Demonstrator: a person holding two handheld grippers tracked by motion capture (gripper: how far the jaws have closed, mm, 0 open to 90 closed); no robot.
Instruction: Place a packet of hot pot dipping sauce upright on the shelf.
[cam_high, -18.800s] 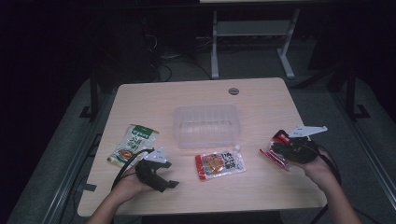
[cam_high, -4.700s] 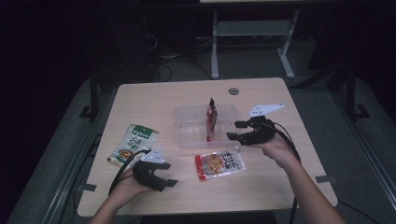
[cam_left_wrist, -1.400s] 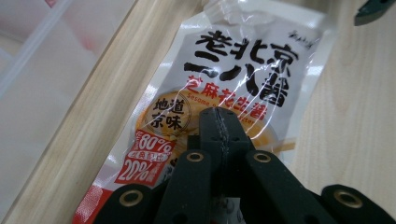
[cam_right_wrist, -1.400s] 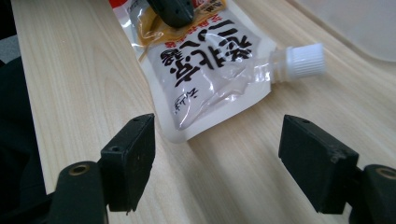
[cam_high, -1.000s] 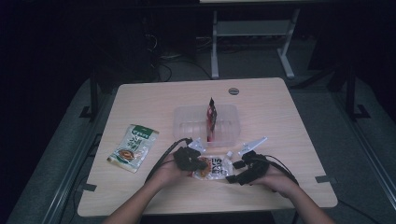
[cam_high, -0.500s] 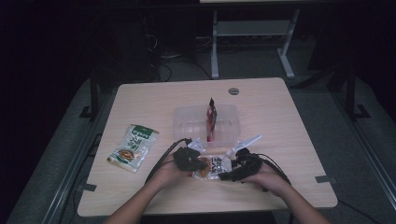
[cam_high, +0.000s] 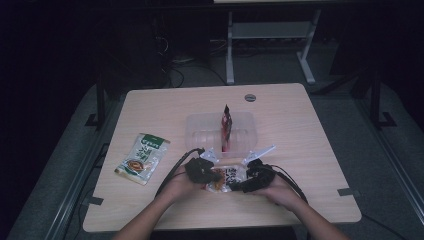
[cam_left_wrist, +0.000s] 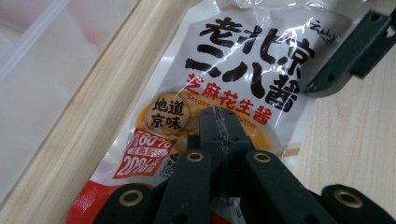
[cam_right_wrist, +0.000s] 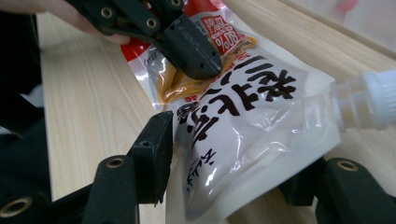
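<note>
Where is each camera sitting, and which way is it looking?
High view: above the person's side, looking forward and down on the table; forearms, hands, left gripper and right gripper show.
Left gripper view: riding the left gripper, looking along its jaws, closed on the sauce pouch.
Right gripper view: riding the right gripper, looking along its jaws, set on either side of the pouch's spout end; the left gripper's hand shows at top.
Shared: all see the sauce pouch.
</note>
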